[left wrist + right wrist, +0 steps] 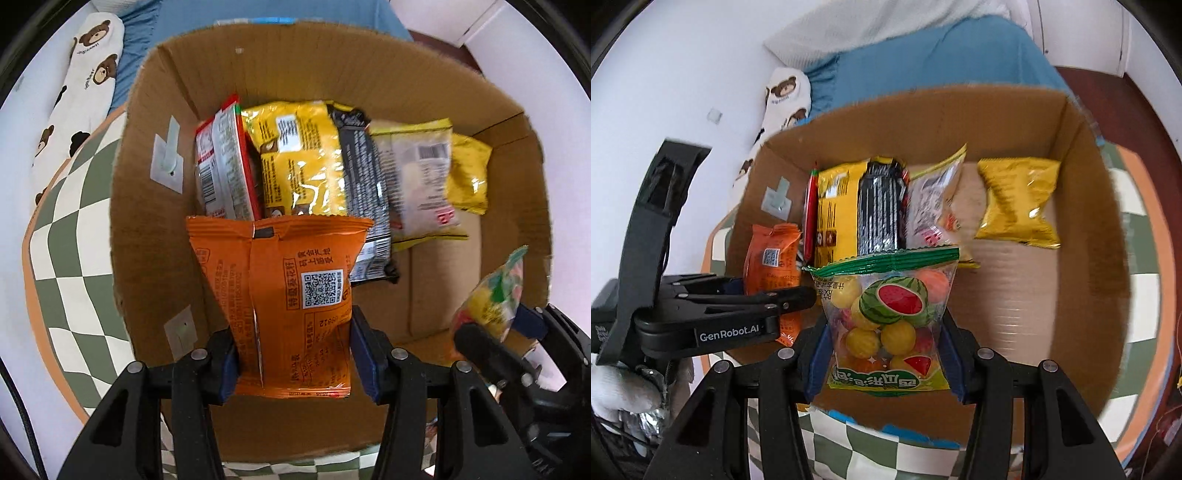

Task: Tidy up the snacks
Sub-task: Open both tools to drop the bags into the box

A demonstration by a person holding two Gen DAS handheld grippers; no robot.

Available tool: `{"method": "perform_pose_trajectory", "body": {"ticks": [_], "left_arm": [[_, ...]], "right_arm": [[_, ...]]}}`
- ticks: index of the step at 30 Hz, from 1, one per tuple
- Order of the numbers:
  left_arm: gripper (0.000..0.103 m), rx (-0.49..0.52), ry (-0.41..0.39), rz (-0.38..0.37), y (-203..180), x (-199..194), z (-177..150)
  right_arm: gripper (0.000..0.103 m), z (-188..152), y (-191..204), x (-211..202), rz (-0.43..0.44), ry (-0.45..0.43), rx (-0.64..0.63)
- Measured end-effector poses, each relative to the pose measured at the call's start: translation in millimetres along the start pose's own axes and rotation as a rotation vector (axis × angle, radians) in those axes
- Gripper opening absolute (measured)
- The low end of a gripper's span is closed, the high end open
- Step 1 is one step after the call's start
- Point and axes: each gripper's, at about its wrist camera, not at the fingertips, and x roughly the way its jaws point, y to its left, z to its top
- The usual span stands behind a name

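Note:
My left gripper [295,358] is shut on an orange snack packet [284,291] and holds it over the near left part of an open cardboard box [147,229]. My right gripper [886,350] is shut on a clear fruit-candy bag [890,317] with watermelon print, over the box's [1082,258] near edge. Inside the box several packets stand in a row: a red-and-white one [221,166], a yellow one [299,162], a black one [365,192], a clear one [421,177] and a small yellow one [469,173]. The left gripper with the orange packet [772,258] shows in the right wrist view.
The box stands on a green-and-white checkered cloth [74,229] with an orange border. A bear-print pillow [81,81] and blue bedding [923,62] lie behind it. The right part of the box floor [1015,295] is bare cardboard.

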Motion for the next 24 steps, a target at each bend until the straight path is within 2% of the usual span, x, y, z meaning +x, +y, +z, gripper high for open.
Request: {"method": "perform_pose_trajectory", "body": {"ticks": [4,6,7,8,15,20,24], "left_arm": [[0.053,-0.008,0.048,-0.005,6.2,7.2,0.4],[0.065,-0.012,0.038,-0.006,8.4,6.7,-0.3],[0.07,-0.014,0.028,-0.003,9.6,5.8,-0.9],[0.07,-0.015,0.018,-0.004,10.3,4.2,-2.3],[0.07,-0.007,-0.04,-0.003,9.9,-8.3,-12.2],[0.07,-0.021,-0.14,0.001,6.4,-25.8,-29.3],[0.07,-0.041,-0.201,-0.023,5.6,-38.3,-49.8]], "right_arm": [[0.055,-2.9,4.8,22.8,0.054,0.054,-0.007],[0.063,-5.7,4.3,34.1,0.067,0.095,-0.006],[0.074,-7.1,3.1,38.3,0.057,0.108,-0.003],[0.078,-7.6,2.9,38.1,0.049,0.106,-0.005],[0.079,-10.4,-5.6,26.1,0.011,0.07,0.009],[0.079,-17.6,-7.5,6.7,-0.053,0.015,-0.003],[0.078,-27.5,-13.8,-13.2,-0.092,-0.025,-0.008]]}}
